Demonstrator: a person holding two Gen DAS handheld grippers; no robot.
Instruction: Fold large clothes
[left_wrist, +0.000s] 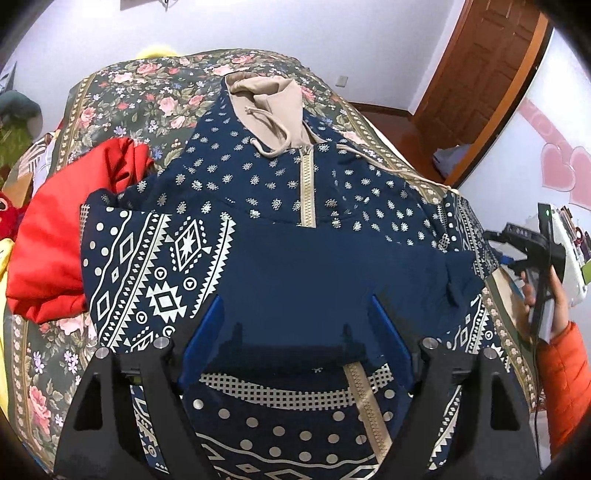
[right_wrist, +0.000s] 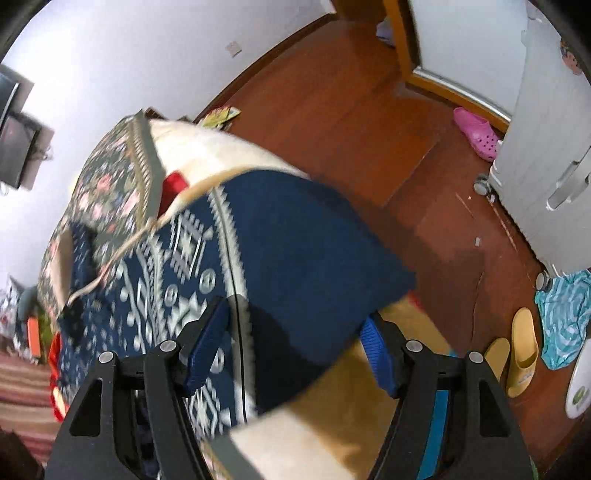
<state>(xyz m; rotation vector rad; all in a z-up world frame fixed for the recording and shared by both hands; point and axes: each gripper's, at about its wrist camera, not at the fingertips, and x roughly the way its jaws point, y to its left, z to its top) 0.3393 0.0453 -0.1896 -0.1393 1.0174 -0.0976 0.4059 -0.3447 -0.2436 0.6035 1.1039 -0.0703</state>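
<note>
The left tool (left_wrist: 295, 328) stands wide open over the navy patterned hoodie (left_wrist: 280, 206), gripping nothing. The garment lies spread on the floral bed (left_wrist: 122, 96), zip up, probably for folding. The right tool (right_wrist: 295, 350) straddles a dangling plain sleeve (right_wrist: 306, 251), pads not visibly pinching it.

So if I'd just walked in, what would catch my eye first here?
Probably the navy patterned hoodie spread across the floral bedspread, its beige hood at the far end. Next, the red garment bunched at its left. On the wooden floor beside the bed lies a pink clog.
</note>
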